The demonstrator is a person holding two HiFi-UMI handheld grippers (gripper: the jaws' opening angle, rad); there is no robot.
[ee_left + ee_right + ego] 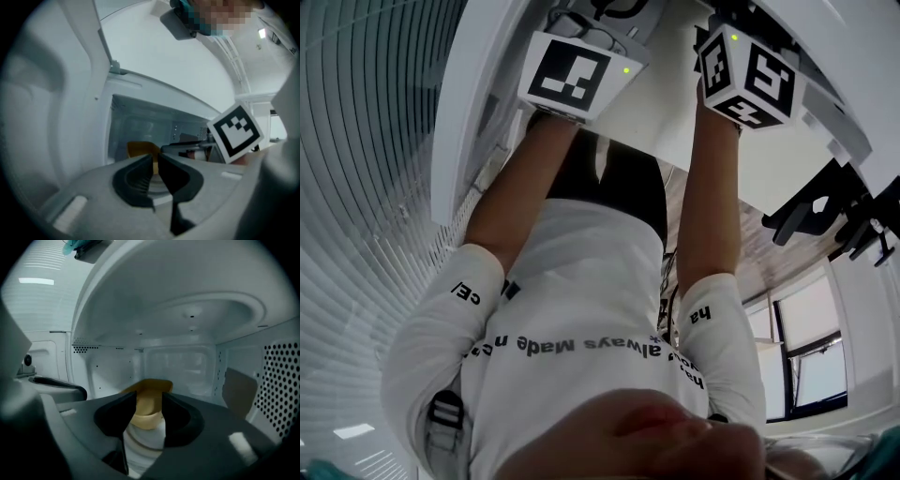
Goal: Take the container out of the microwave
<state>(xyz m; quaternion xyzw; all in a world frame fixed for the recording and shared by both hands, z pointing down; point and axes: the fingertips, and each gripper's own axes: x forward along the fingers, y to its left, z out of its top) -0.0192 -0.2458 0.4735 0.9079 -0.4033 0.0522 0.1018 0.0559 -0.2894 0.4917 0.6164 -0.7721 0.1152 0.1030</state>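
A yellow container stands on the white turntable inside the white microwave cavity. My right gripper reaches into the cavity, open, and the container sits just beyond its fingertips, seen through the gap. My left gripper is at the microwave's opening with its jaws drawn together and nothing between them. Past its tips the container shows deep in the cavity. In the head view only the two marker cubes, left and right, and the person's arms are visible. The jaws are hidden there.
The open microwave door stands at the left of the left gripper view. The cavity's perforated right wall lies close beside my right gripper. The right gripper's marker cube fills the right of the left gripper view.
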